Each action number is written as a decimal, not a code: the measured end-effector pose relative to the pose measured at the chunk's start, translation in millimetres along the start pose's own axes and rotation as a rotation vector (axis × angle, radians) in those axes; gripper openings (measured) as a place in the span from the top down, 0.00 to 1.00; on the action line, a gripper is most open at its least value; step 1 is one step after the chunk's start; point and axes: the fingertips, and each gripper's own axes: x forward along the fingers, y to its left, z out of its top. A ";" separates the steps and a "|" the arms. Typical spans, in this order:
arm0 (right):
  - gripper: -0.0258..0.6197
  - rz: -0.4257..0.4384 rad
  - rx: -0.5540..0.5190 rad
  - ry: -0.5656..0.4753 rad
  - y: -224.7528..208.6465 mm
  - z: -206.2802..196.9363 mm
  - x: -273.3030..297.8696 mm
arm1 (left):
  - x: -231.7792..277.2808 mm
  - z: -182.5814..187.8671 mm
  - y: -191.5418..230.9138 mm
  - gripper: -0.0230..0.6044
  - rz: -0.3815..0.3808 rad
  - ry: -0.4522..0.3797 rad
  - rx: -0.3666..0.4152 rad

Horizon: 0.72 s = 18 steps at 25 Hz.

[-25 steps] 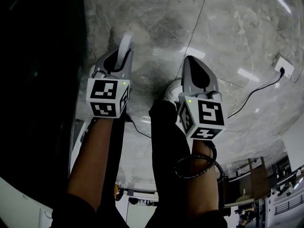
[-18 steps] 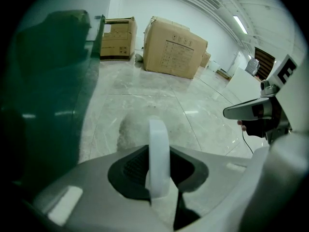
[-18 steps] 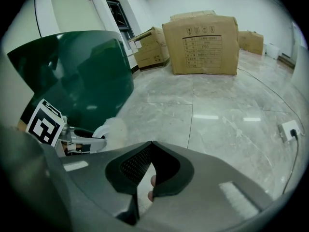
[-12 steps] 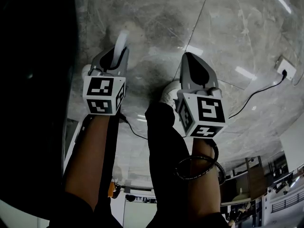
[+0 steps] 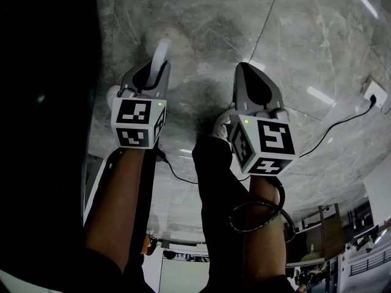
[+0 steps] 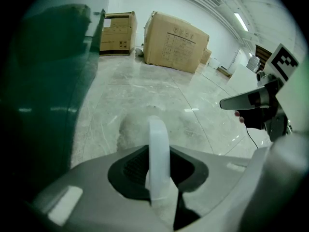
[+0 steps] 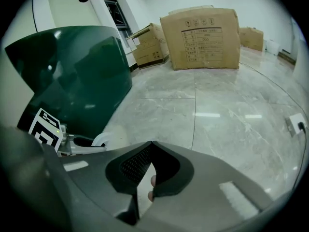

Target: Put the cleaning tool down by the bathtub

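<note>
My left gripper (image 5: pixel 154 72) is shut on the cleaning tool (image 5: pixel 160 52), a pale white curved handle that sticks out past the jaw tips over the grey marble floor. In the left gripper view the handle (image 6: pixel 158 153) stands upright between the jaws; the rest of the tool is hidden. The dark green bathtub (image 7: pixel 82 81) is to the left, close beside the left gripper, and shows as a dark mass (image 5: pixel 49 102) in the head view. My right gripper (image 5: pixel 244 72) hovers to the right, shut with nothing held.
Large cardboard boxes (image 7: pixel 203 33) stand on the floor beyond the tub. A white socket (image 5: pixel 379 93) with a black cable lies on the floor at the right. The person's dark trouser leg and white shoe (image 5: pixel 221 118) are between the two grippers.
Both grippers have drifted only slightly, the right one a little forward. The left still holds the white handle; the jaws are unchanged.
</note>
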 end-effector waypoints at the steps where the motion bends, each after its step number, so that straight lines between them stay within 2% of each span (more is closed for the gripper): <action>1: 0.92 -0.002 0.005 -0.005 0.1 -0.6 2.7 | 1.9 -0.9 2.0 0.82 0.001 -0.001 0.001; 12: 0.92 -0.007 0.021 0.018 -1.2 -33.6 18.8 | 19.9 -21.2 11.9 0.82 0.011 0.008 0.008; 18: 0.92 -0.002 0.018 0.030 -2.4 -43.5 24.1 | 29.9 -20.2 9.9 0.82 0.006 -0.005 0.033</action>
